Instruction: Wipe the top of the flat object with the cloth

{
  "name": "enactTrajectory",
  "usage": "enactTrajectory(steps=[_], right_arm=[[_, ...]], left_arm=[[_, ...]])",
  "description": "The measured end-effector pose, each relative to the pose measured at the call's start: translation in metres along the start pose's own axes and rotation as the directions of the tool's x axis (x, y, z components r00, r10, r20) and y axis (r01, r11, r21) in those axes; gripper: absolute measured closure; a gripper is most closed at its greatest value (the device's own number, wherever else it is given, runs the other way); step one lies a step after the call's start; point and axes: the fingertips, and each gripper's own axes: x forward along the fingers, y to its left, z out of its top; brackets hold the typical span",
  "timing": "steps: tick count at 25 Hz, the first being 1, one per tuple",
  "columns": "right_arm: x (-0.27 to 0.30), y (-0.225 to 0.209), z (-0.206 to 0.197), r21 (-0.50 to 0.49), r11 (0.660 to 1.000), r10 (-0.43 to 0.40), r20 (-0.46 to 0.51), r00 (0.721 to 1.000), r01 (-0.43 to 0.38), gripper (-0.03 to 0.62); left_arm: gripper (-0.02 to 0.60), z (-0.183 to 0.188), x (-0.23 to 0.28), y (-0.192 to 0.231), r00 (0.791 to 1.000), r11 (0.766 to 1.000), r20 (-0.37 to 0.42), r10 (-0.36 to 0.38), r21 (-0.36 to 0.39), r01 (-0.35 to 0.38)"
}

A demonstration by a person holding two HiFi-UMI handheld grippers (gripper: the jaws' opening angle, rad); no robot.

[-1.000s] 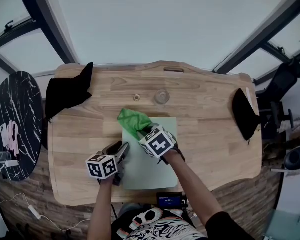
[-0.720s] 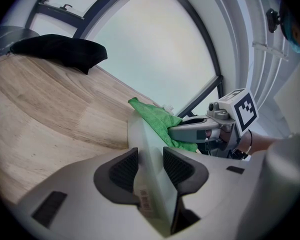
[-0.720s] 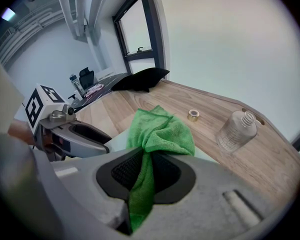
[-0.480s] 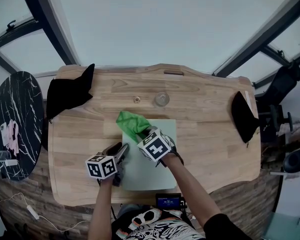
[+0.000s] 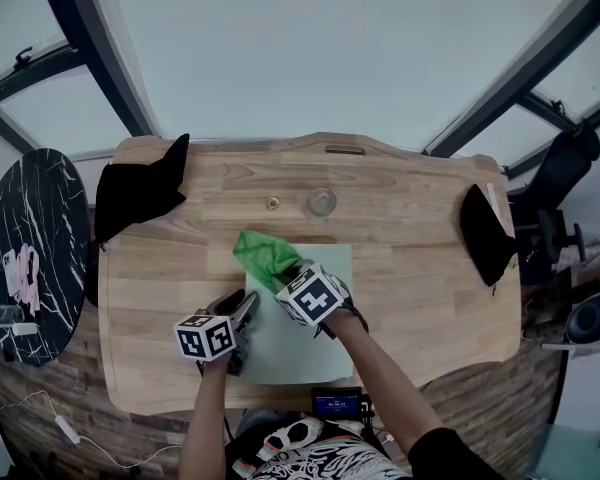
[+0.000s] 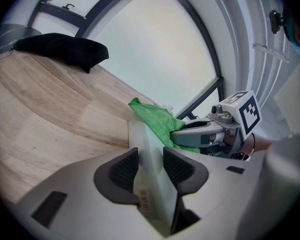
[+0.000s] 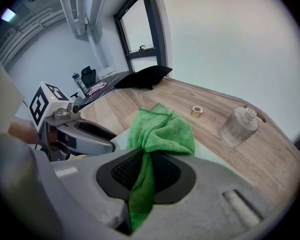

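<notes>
A pale flat board [image 5: 315, 343] lies on the near middle of the wooden surface [image 5: 420, 268], its long sides running away from the person. The left claw [image 6: 151, 166] is pinching the board's left edge, which stands between both dark pads with a small barcode label showing on it. In the head view this claw comes in low from the left, its marker cube toward the person. The right claw [image 7: 146, 171] is pressed together on a green cloth [image 7: 162, 129]. A strip of the cloth runs down between the pads and the rest bunches out in front of the tips. From above, the cloth sits on the board's far left corner and spills a little over that edge onto the wood. The right claw tilts steeply down onto it, just beyond the left claw's tips. Farther back on the surface a small clear bottle [image 5: 322, 200] lies near the middle, with a little ring of tape [image 5: 273, 203] just to its left, both well apart from the board. A black bundle [image 5: 135, 188] rests on the far left corner and another black bundle [image 5: 485, 233] at the right edge. A round black marbled side table [image 5: 30, 248] stands off to the left of the surface.
</notes>
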Motion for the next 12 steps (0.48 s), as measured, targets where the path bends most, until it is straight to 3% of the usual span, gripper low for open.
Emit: enactTrajectory(steps=[12], right_arm=[[-0.001,0.029,-0.019,-0.017,0.999,0.030,-0.026,0.999,-0.031,0.537]], left_arm=[[0.423,-0.001,0.001,0.003,1.000,1.000,-0.001,-0.014,-0.011,0.014]])
